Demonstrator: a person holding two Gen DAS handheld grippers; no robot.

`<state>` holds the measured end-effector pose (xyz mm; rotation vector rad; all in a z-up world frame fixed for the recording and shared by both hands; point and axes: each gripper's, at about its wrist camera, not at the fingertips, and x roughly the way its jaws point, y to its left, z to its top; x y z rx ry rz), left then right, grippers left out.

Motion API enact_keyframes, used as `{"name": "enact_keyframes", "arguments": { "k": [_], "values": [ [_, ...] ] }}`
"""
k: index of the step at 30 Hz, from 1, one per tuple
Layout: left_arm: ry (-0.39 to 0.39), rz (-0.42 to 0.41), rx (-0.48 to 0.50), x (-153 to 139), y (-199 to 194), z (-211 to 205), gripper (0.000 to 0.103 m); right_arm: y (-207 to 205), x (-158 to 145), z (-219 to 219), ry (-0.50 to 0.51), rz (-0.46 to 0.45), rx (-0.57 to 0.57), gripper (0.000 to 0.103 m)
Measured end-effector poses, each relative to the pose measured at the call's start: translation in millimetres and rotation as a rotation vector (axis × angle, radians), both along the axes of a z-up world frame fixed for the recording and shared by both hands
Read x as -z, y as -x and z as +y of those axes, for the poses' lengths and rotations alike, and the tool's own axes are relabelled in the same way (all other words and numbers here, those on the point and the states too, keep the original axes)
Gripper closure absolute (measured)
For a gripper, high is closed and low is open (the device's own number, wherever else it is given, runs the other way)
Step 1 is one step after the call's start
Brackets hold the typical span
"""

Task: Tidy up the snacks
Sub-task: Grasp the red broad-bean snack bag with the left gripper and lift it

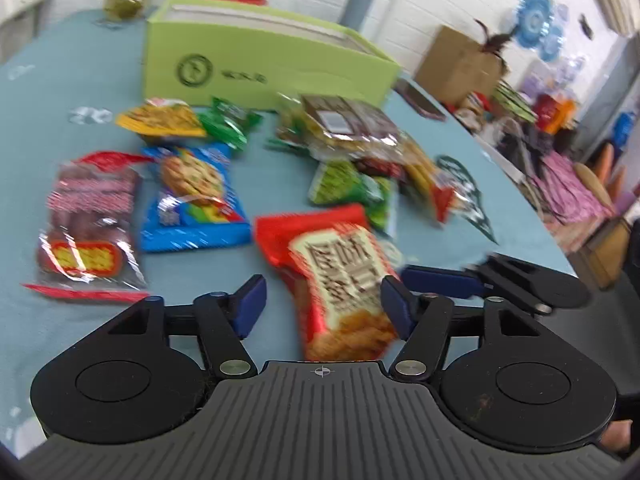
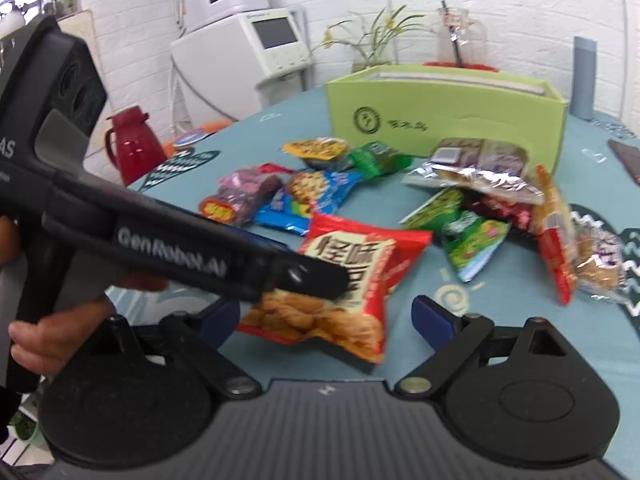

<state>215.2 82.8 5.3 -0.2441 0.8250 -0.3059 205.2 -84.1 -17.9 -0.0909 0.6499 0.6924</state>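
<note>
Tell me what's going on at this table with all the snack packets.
A person is sorting snacks with hand-held tongs. The left tongs straddle the red snack packet, pads not pressing it. The right tongs hang open beside it. Other packets lie loose on the blue tablecloth before the green box.

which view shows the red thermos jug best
The right wrist view. The red thermos jug stands there in plain sight at the left, beyond the table edge, handle and lid visible, only slightly blurred. The left wrist view does not show it at all.
</note>
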Motion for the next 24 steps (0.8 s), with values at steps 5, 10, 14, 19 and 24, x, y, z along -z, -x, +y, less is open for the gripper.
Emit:
{"name": "enact_keyframes", "arguments": {
  "k": [5,10,14,19,24],
  "values": [
    [0.070,0.056,0.007,7.3,-8.8,6.1,0.054,-5.8,4.3,1.6,-0.014,0.002,-0.004,0.010],
    [0.102,0.054,0.026,10.7,-6.4,3.5,0.088,-6.2,8.3,11.0,0.002,-0.010,-0.015,0.031],
    [0.079,0.028,0.018,-3.1,-7.1,1.9,0.097,-5.3,-8.4,6.6,-0.012,-0.058,0.003,0.040],
    [0.103,-0.010,0.014,-23.2,-20.4,-0.1,0.097,-18.0,-23.6,5.3,-0.019,-0.104,0.019,0.034],
    [0.135,-0.002,0.007,-38.1,-44.7,2.4,0.097,-33.9,-38.9,2.5,-0.038,-0.129,0.031,0.034]
  ]
}}
